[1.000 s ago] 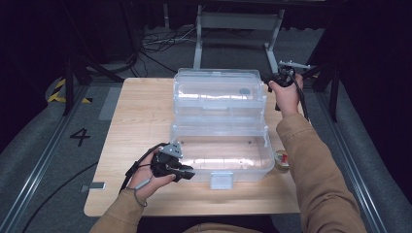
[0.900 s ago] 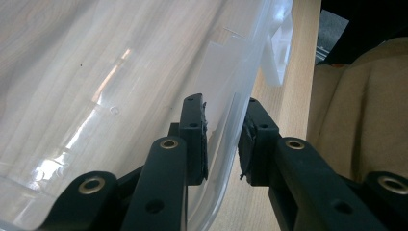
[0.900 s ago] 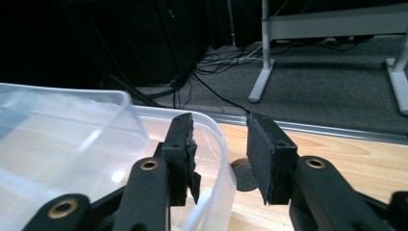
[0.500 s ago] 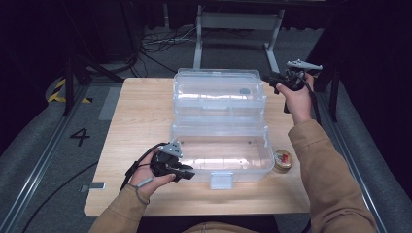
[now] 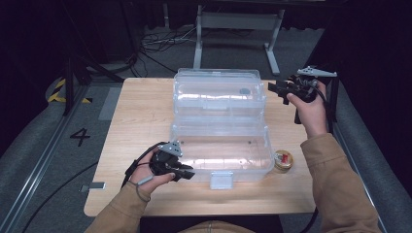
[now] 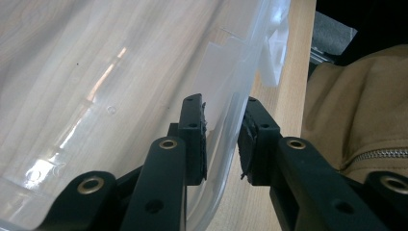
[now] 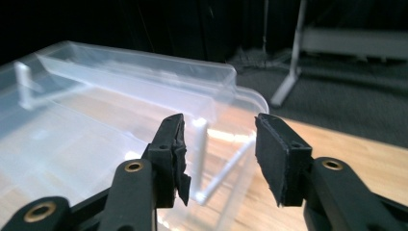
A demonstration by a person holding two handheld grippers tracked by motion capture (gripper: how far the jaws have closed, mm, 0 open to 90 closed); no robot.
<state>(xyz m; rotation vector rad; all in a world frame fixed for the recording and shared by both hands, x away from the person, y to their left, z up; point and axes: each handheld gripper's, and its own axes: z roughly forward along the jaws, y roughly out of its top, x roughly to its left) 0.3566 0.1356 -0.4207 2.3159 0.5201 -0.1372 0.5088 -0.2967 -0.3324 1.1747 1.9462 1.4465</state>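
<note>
While the left tool sits at the near left corner of the clear plastic box, just as it did a second ago, its jaws straddle the box's front wall, one pad inside and one outside, pinching the thin plastic. The right tool has lifted and drifted off to the right of the opened lid since the earlier frames, when it was at the lid's right rim. Its jaws have just been opening and now stand spread with nothing between them; in the right gripper view the lid's corner lies ahead of the pads, apart from them. On the bench, a small round tin rests just beside the box's right end, below the right tool.
</note>
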